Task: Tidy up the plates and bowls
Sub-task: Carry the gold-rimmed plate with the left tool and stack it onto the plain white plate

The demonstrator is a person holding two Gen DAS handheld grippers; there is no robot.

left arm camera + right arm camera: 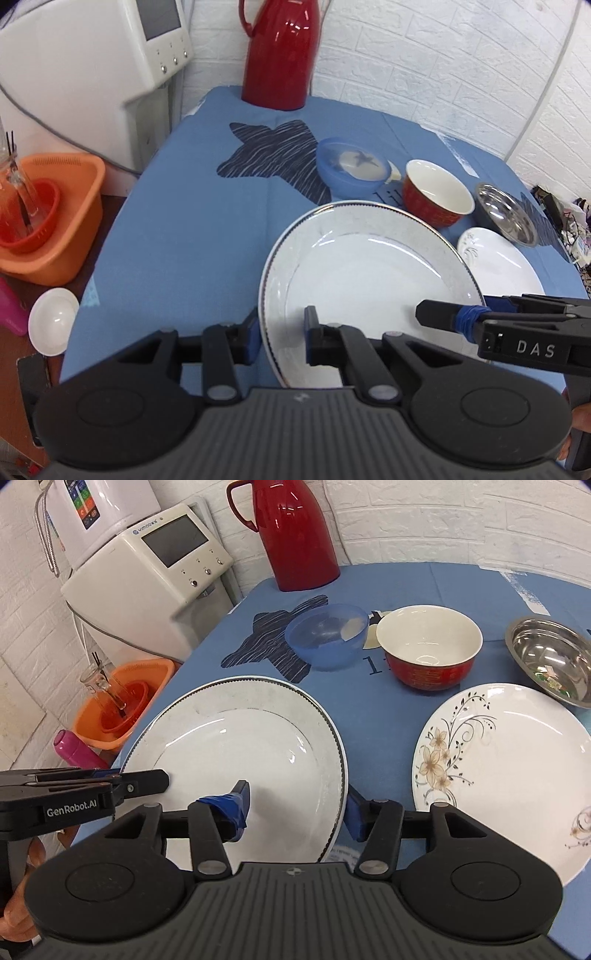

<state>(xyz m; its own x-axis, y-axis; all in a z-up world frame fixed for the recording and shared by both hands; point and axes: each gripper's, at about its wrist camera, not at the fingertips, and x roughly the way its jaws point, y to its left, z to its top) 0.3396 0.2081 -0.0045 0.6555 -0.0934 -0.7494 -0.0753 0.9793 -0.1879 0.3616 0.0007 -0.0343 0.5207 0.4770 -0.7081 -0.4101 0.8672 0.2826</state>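
Rimmed plate (pixel 369 266) tilted, both grippers' fingers (pixel 312 334) spread astride opposite rims.

At the right edge of the left wrist view, the right gripper (pixel 421 314) bears "DAS" in pale letters. At the left edge of the right wrist view, the left gripper (pixel 164 775) reads "GenRobot.AI".

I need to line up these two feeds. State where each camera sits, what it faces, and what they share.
Left wrist: rides the left gripper, fingers astride the grey-rimmed plate rim; right gripper enters at right.
Right wrist: rides the right gripper, astride the same plate's opposite rim; a hand shows.
Shared: plate, red thermos, red bowl.
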